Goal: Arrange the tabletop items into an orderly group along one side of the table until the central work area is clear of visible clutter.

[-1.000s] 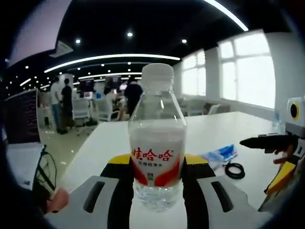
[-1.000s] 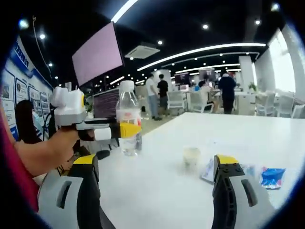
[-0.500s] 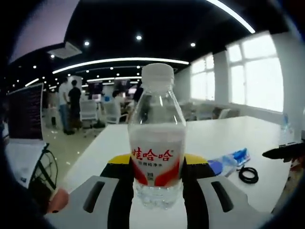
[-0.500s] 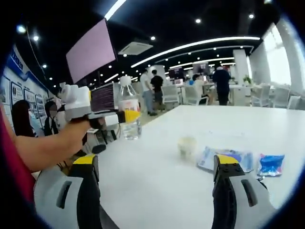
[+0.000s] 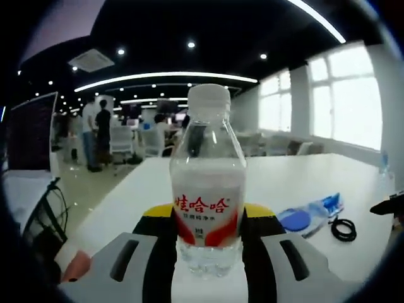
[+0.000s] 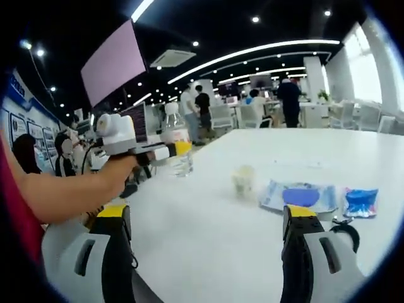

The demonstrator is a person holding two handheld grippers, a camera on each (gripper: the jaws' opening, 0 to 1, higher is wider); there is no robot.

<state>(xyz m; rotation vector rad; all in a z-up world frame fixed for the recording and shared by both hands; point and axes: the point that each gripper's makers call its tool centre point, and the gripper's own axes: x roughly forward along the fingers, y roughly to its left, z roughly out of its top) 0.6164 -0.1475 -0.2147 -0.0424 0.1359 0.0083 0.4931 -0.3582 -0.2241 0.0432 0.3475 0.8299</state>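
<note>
The left gripper [image 5: 207,243] is clamping a clear plastic water bottle [image 5: 207,183] with a white screw cap and a red-and-white label, its yellow-tipped grey jaws pressing either side of the lower body. In the right gripper view the bottle [image 6: 179,151] is hovering near the left edge of the glossy white tabletop [image 6: 208,240]. To do this step well, I judge it should be kept upright, lowered until the base is sitting flat just inside that edge, and released only then, since the thin ribbed plastic is likely flexing under the grip and could tip.

The right gripper [image 6: 205,243] is hanging empty over the near edge, jaws spread wide. Toward the right side of the tabletop are lying a small translucent cup-like container [image 6: 243,181], a flat crinkly clear packet with a blue disc inside [image 6: 300,196], a smaller blue foil sachet [image 6: 361,202] and a thin black ring [image 5: 344,229], loosely scattered and well apart from the bottle.
</note>
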